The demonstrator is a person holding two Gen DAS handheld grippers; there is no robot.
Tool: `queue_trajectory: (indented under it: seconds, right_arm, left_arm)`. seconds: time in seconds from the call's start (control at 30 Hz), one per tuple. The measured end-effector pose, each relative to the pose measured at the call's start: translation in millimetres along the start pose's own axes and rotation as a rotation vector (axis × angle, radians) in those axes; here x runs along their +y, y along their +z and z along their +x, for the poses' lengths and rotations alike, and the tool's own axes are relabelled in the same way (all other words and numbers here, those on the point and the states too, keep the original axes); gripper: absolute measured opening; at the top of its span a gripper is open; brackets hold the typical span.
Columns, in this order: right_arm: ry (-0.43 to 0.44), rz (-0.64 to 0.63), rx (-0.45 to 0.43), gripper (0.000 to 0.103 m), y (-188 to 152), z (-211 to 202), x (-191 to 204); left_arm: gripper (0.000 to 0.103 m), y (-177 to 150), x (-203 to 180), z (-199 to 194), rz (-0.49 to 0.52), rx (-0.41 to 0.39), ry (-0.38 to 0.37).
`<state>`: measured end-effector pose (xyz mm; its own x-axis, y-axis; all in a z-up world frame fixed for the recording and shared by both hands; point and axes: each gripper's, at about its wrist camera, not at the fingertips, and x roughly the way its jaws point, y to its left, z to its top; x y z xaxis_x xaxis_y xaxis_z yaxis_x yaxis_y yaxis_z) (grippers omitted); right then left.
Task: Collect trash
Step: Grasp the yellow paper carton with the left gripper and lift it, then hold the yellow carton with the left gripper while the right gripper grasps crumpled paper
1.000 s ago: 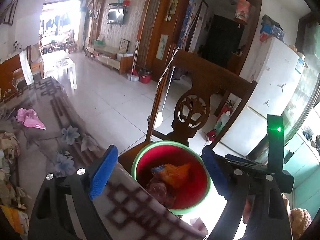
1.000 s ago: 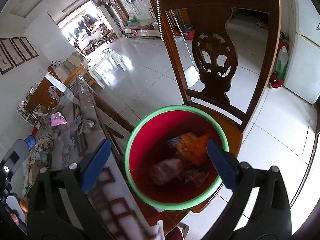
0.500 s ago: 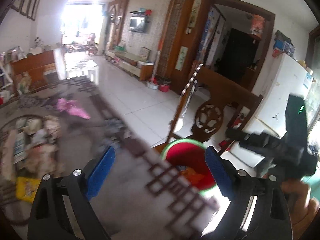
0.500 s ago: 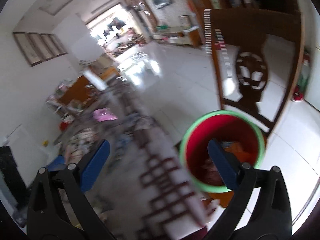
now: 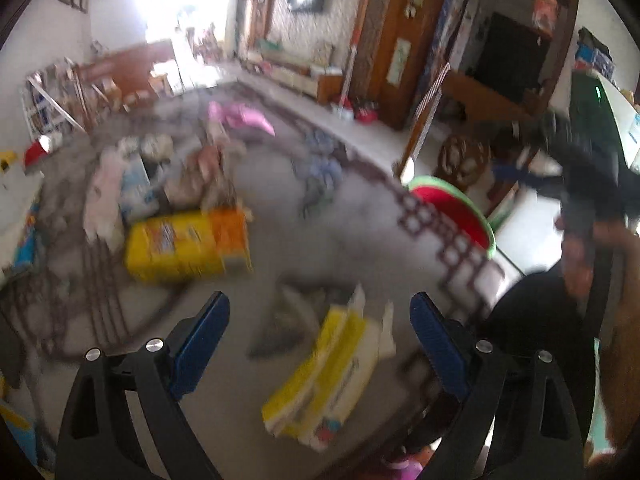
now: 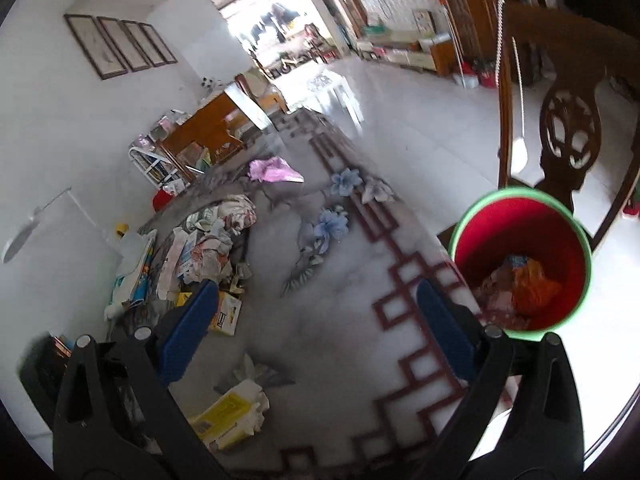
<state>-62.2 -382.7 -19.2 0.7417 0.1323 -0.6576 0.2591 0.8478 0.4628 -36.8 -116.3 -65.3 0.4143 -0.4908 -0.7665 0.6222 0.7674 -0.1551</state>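
Note:
A red bin with a green rim holds trash on a wooden chair beside the table; it also shows in the left wrist view. My left gripper is open and empty above a yellow and white wrapper on the table. My right gripper is open and empty over the table, left of the bin. The same wrapper lies below it. A yellow and orange packet, a pink bag and a heap of crumpled paper lie further back.
The table has a grey marbled top with a dark red border pattern. A carved wooden chair back rises behind the bin. A small yellow box lies by the paper heap. The right gripper and hand show in the left view.
Both grippers have swung left, away from the bin and over the table. The bin has shifted to the right of both views. The left view is blurred by motion.

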Motion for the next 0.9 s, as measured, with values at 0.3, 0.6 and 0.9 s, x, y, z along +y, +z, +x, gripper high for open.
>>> queue_trajectory:
  seconds: [0.3,0.6,0.9]
  right_arm:
    - [-0.017,-0.029,0.017,0.098,-2,4,8]
    - [-0.009,-0.017,0.037,0.098,-2,8,5]
    - [-0.065,-0.096,0.104,0.098,2,28,24]
  left_arm:
    - [0.087,-29,-25,54,0.102,0.173,-0.013]
    - [0.06,-39,-19,77,0.064,0.221,0.035]
    - [0.039,-24,35,30,-0.22,0.005,0.061]
